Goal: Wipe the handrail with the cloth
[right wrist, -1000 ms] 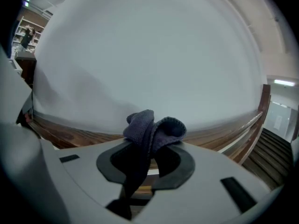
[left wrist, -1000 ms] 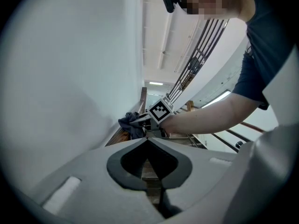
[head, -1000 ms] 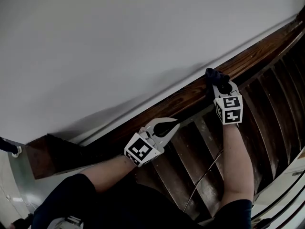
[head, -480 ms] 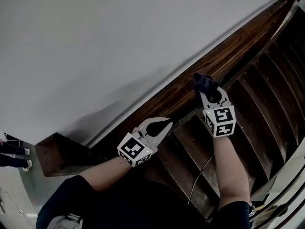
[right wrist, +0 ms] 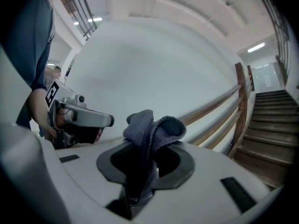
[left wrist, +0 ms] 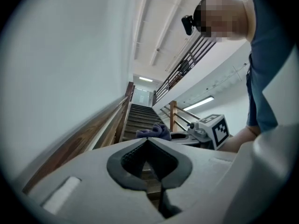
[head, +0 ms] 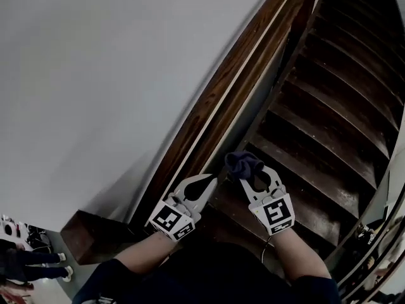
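While your right gripper (head: 252, 177) pinches the dark cloth (head: 243, 164) just right of the handrail's (head: 243, 75) near end, seemingly off the wood, your left gripper (head: 204, 183) sits pressed together, empty. No wiped stretch shows; the whole rail toward the far end likely remains.

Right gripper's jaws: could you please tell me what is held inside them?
A crumpled dark blue-grey cloth is clamped inside the white right gripper and bunches out above its tips. The cloth's lower end, deep between the closed jaws, is covered and cannot be seen.
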Tool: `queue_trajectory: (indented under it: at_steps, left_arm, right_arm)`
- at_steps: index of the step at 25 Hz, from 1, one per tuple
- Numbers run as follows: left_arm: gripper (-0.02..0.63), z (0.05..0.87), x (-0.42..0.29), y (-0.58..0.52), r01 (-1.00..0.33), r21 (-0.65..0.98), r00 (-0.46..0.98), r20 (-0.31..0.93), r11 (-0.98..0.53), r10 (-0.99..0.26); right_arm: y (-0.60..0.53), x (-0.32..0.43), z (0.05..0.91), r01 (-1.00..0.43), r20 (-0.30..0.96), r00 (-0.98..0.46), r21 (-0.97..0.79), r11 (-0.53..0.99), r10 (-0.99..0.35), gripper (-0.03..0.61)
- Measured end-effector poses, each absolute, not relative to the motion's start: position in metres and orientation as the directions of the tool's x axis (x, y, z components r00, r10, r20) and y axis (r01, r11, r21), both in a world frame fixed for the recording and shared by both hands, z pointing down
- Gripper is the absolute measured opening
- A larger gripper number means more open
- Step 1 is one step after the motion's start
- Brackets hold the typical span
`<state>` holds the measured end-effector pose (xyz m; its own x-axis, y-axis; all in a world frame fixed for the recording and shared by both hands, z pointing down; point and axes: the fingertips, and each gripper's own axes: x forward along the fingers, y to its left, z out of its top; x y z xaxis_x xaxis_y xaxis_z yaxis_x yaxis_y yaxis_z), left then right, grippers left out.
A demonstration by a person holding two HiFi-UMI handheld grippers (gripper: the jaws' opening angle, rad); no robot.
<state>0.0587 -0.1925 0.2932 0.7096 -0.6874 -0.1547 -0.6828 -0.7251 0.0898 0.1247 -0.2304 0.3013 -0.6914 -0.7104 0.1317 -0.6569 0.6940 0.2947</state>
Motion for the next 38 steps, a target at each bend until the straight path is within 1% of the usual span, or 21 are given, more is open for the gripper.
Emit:
queue_trajectory:
  at_steps: [3,6,10,15,21,38]
  left_arm:
    - [0.005,0.286,0.085,-0.177,-0.629,0.081,0.756,-0.163,-0.773,-0.633]
    - [0.005,0.280,0.108,-0.165,-0.588,0.064,0.787,-0.183,-0.806,-0.589]
    - [0.005,0.278,0.131,-0.150,-0.540,0.052,0.820,-0.191,-0.840,-0.539]
    - [0.005,0.284,0.150,-0.138,-0.497,0.051,0.848,-0.181,-0.866,-0.498]
    - [0.005,0.281,0.157,-0.131,-0.485,0.048,0.854,-0.188,-0.873,-0.484]
    - [0.005,0.279,0.149,-0.127,-0.504,0.048,0.841,-0.199,-0.862,-0.503]
  right_arm:
    - [-0.203,0.148,0.302,-0.711,0.124,-0.661,0.212,0.670,-0.740,0.097]
    - [-0.183,0.168,0.304,-0.740,0.081,-0.656,0.130,0.660,-0.751,0.097]
    - [-0.163,0.187,0.308,-0.772,0.056,-0.630,0.068,0.632,-0.775,0.097]
    - [-0.150,0.200,0.314,-0.791,0.042,-0.610,0.030,0.612,-0.791,0.096]
    - [-0.144,0.204,0.313,-0.789,0.039,-0.612,0.032,0.613,-0.790,0.095]
    - [-0.141,0.194,0.312,-0.773,0.046,-0.632,0.031,0.634,-0.773,0.095]
